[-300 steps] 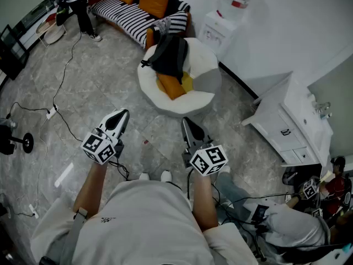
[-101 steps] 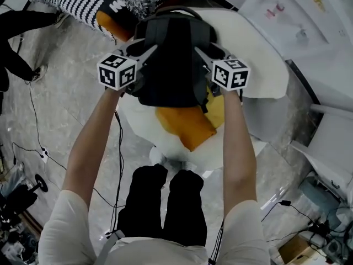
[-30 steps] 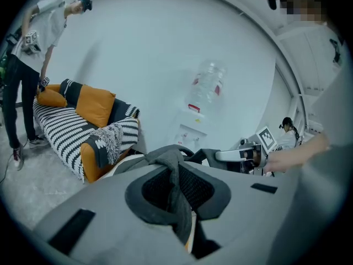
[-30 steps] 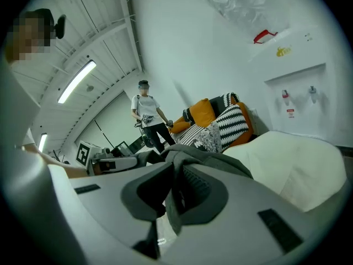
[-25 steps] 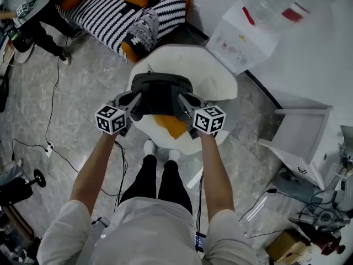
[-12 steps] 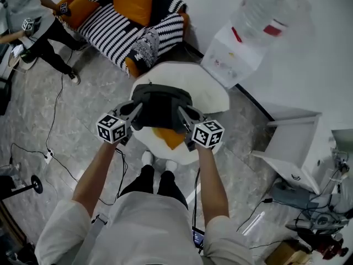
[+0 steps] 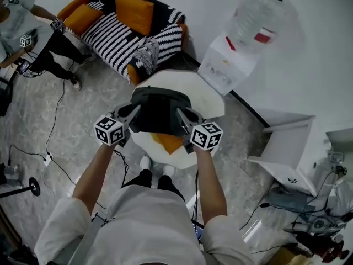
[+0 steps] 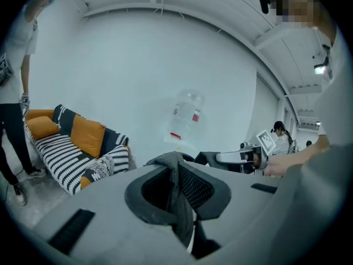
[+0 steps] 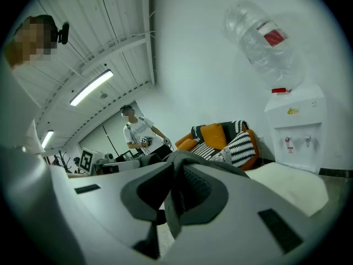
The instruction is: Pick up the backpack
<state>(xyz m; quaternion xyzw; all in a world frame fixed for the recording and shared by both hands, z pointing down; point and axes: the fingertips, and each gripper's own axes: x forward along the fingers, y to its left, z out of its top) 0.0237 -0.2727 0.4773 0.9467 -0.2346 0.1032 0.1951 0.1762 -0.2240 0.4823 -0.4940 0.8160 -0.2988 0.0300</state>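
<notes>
likely a lab lounge: striped sofa (image 7: 113,31), water dispenser (image 7: 227,66), trailing floor cables (image 7: 48,157).

- Head view: high overhead, staring steeply down past both arms to the floor.
- Left gripper view: right up against the backpack (image 8: 176,197) strap, facing level toward the sofa (image 8: 60,158).
- Right gripper view: just as close, sharing sofa and water dispenser (image 9: 292,131).

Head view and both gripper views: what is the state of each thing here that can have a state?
backpack: held up over the white chair, gripped on both sides
left hand-held gripper: shut on a strap of the backpack
right hand-held gripper: shut on a strap of the backpack
orange cushion: lying on the white chair, partly hidden by the backpack
water dispenser: upright, bottle on top
</notes>
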